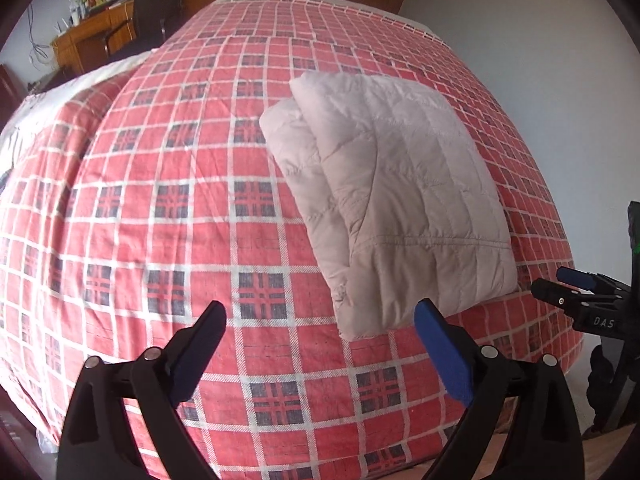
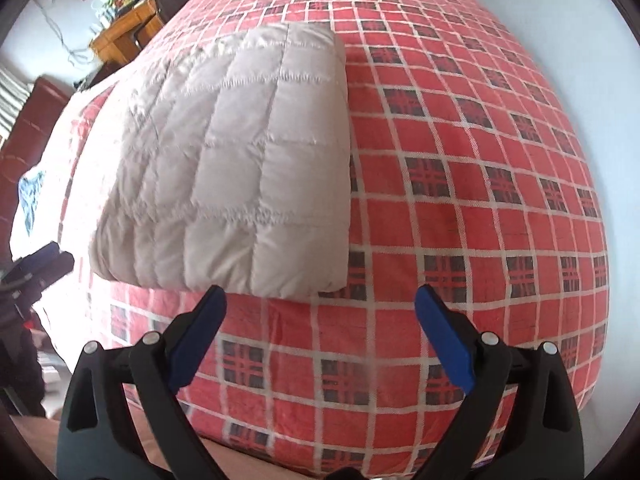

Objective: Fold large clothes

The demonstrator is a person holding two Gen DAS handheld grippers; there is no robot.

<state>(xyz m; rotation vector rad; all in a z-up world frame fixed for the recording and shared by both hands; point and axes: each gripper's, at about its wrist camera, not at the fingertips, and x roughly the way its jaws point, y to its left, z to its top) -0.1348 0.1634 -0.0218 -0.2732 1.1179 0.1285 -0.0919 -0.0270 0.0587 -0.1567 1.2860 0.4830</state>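
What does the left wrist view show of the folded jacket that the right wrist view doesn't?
Only the left wrist view shows the stacked, rolled layers along the folded quilted jacket's left edge, plus the right gripper near its corner. Only the right wrist view shows the flat quilted top panel close up, plus the left gripper at frame edge. Both show the jacket lying on the red plaid bedspread, free of both open grippers.
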